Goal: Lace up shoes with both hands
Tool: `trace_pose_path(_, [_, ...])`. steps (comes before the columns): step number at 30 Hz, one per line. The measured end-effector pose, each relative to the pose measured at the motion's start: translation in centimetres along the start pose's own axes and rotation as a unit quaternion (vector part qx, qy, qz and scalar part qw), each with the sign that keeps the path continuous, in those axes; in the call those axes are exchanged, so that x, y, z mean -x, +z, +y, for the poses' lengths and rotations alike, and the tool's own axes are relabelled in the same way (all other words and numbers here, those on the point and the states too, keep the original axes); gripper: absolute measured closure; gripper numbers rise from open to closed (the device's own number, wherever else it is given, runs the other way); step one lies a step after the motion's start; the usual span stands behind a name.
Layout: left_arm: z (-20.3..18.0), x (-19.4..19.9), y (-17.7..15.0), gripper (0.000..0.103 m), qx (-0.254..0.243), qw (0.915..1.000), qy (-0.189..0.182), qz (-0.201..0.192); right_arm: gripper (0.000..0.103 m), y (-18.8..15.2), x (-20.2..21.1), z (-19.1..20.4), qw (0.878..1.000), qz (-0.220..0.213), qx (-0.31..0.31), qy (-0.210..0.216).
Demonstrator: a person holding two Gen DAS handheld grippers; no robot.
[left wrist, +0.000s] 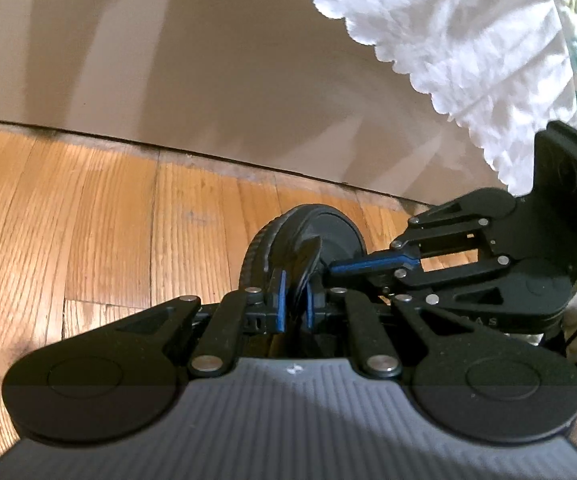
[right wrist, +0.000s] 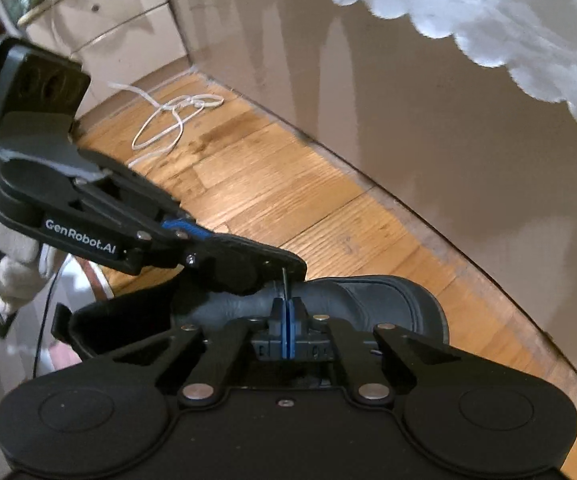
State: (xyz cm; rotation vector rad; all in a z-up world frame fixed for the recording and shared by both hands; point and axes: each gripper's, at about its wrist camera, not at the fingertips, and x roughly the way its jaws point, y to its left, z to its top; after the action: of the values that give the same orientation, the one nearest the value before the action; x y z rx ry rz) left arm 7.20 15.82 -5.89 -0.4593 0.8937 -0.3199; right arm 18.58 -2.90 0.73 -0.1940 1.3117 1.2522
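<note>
one black shoe (right wrist: 368, 300) lies on the wood floor (right wrist: 288, 184), nothing visible inside it. left claw (left wrist: 294, 300) pinches the shoe's upper edge; right claw (right wrist: 288, 312) is clamped on a thin dark lace (right wrist: 284, 280). seemingly mid-threading; next, guide the lace tip through an eyelet

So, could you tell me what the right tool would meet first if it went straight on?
Probably the black leather shoe, directly ahead of the right tool, which pinches a thin black lace; depth is unclear.
</note>
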Motion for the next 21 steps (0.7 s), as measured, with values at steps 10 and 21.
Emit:
trace_pose_path(10, [-0.7,0.2,1.8,0.094,-0.017,0.9998,-0.002,-0.006,0.100,-0.9,-0.1,-1.1,0.996,-0.013,-0.087,0.012])
trace_pose_path(21, [0.6,0.0,1.5,0.096,0.058,0.9981,-0.019,-0.007,0.100,0.3,-0.8,0.1,0.999,0.028,-0.027,-0.021])
